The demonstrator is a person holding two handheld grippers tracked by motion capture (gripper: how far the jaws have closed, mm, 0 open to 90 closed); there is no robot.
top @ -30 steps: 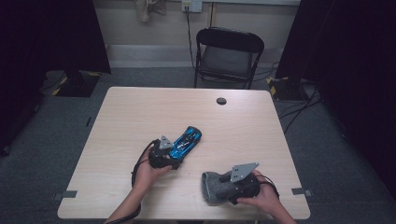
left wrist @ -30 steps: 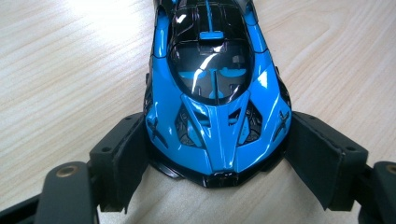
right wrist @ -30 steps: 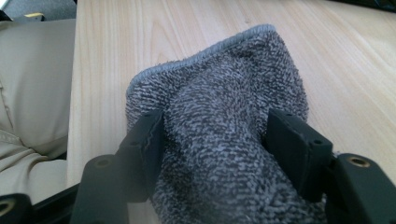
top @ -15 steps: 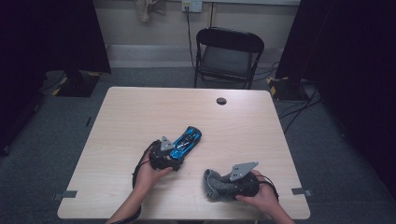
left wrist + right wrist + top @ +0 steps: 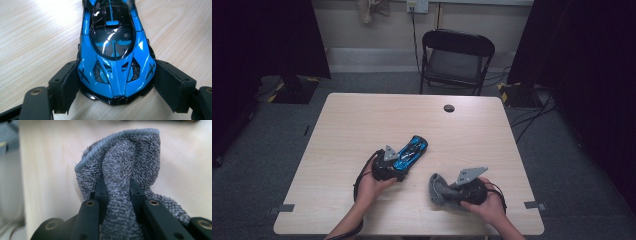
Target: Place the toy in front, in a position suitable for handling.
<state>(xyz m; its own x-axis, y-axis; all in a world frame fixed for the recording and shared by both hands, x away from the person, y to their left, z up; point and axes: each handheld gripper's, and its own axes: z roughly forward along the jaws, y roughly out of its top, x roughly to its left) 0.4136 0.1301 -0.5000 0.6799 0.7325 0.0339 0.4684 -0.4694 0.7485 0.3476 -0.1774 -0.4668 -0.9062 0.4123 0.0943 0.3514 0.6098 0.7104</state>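
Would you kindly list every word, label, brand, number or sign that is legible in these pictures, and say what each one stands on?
None: no legible text in any view.
Glossy blue and black toy car: no badge, number or lettering.
Grey terry cloth: no tag or label in sight.
Pale wooden table: unmarked.
White wall plate behind the black folding chair: too small to read.

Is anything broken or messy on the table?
Nothing looks broken or spilled. The blue toy car stands whole on its wheels on the table, its nose between the left gripper pads. The grey cloth is bunched up, but that is just because the right gripper pinches it.
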